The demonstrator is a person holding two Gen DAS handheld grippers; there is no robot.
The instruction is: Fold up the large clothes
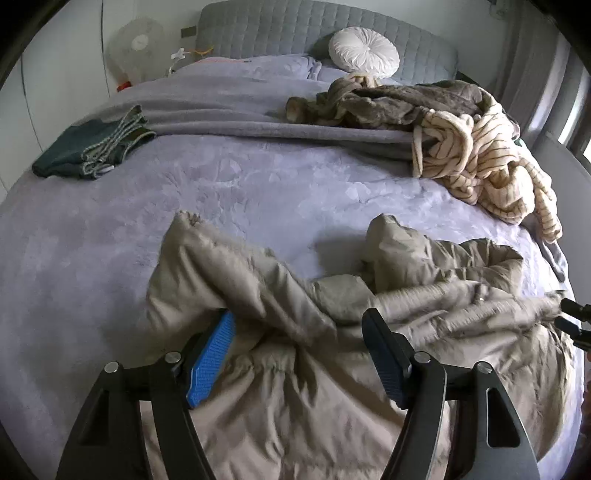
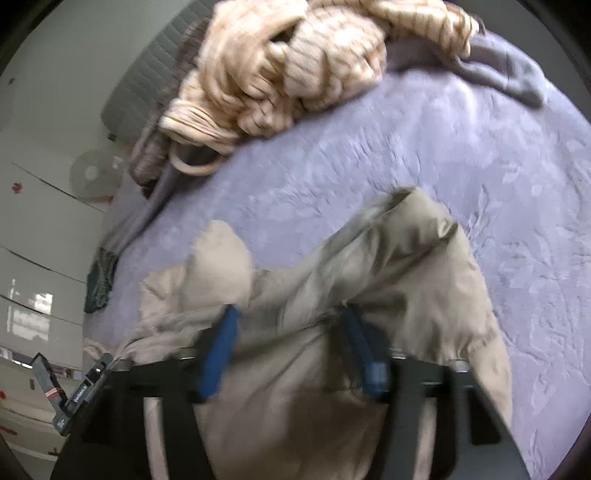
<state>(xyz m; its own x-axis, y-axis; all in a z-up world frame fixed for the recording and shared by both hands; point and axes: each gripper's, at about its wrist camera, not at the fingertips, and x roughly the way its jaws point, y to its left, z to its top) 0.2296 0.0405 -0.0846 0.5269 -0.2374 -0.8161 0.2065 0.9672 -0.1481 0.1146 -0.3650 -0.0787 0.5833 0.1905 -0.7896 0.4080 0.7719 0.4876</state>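
Observation:
A crumpled beige padded jacket (image 1: 295, 387) lies on the near part of the lilac bed cover (image 1: 240, 184). My left gripper (image 1: 299, 317) stands open over it, and loose fabric rises between its blue left pad and its dark right pad. In the right wrist view the same jacket (image 2: 388, 266) bulges up between the spread fingers of my right gripper (image 2: 290, 312), which is open; the picture is blurred. The tip of the right gripper (image 1: 574, 321) shows at the jacket's right edge in the left wrist view.
A cream striped robe (image 1: 491, 162) (image 2: 295, 55) and a brown fuzzy garment (image 1: 388, 103) are heaped at the far right. Folded dark green clothes (image 1: 92, 147) lie at the far left. A white round cushion (image 1: 364, 50) leans on the grey headboard (image 1: 277, 29), and a fan (image 1: 138, 51) stands beside the bed.

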